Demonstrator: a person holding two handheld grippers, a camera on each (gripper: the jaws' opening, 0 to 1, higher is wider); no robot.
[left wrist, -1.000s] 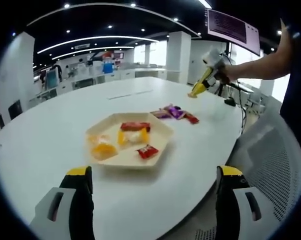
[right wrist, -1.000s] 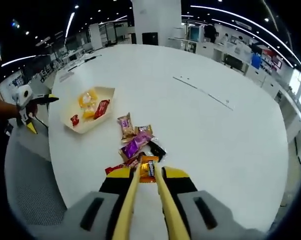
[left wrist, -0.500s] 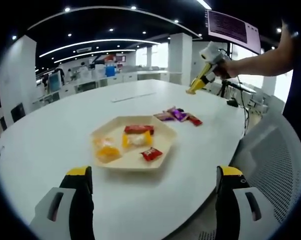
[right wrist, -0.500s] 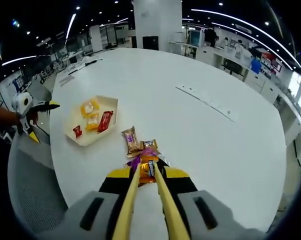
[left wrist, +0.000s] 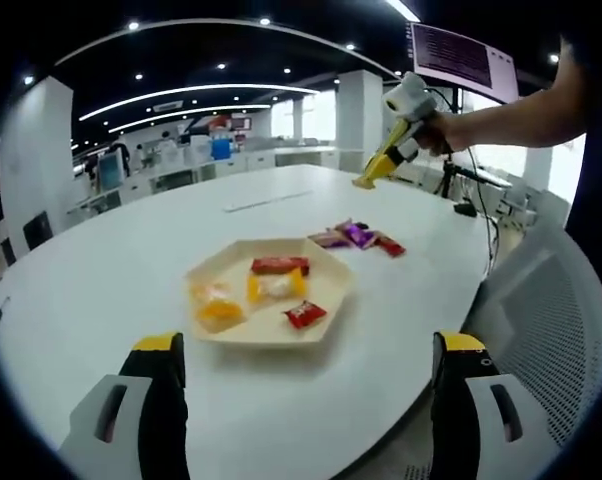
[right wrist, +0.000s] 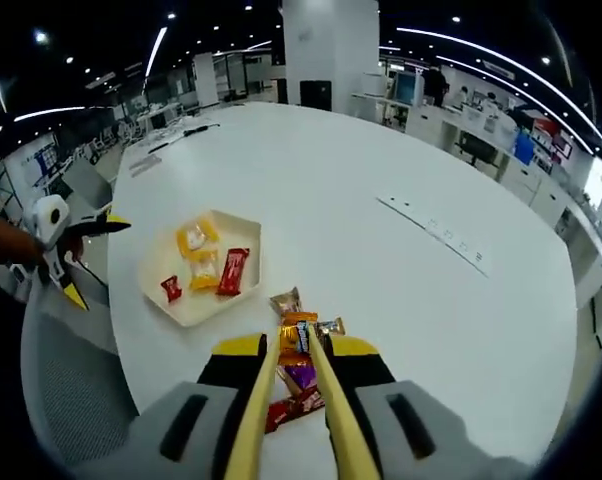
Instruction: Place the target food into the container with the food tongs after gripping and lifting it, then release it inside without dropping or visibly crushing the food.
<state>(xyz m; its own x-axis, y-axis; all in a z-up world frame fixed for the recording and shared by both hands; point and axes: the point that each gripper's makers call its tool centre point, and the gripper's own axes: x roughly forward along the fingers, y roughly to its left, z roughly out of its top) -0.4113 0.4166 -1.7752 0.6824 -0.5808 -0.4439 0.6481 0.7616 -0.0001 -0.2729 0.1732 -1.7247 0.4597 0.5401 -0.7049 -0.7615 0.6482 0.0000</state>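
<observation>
A beige hexagonal tray [left wrist: 326,258] [right wrist: 159,262] lies on the white table and holds red and yellow wrapped snacks [left wrist: 277,266]. My left gripper [left wrist: 306,375] is open in front of it, nothing between its fingers. My right gripper [right wrist: 293,345] drives yellow tongs [right wrist: 261,400], whose tips pinch an orange wrapped snack [right wrist: 298,337] held above the loose snacks. In the left gripper view the right gripper [left wrist: 406,100] is held high by a person's arm [left wrist: 521,115], tongs [left wrist: 373,172] pointing down over the table.
A pile of loose wrapped snacks [left wrist: 356,237] [right wrist: 299,385], purple, red and brown, lies beside the tray. A mesh chair [left wrist: 551,330] stands at the table's edge. The left gripper [right wrist: 61,235] shows at the left of the right gripper view. Desks and pillars stand behind.
The right gripper has lifted the orange snack higher above the pile and drawn toward the tray. The left gripper stays open and nearly still.
</observation>
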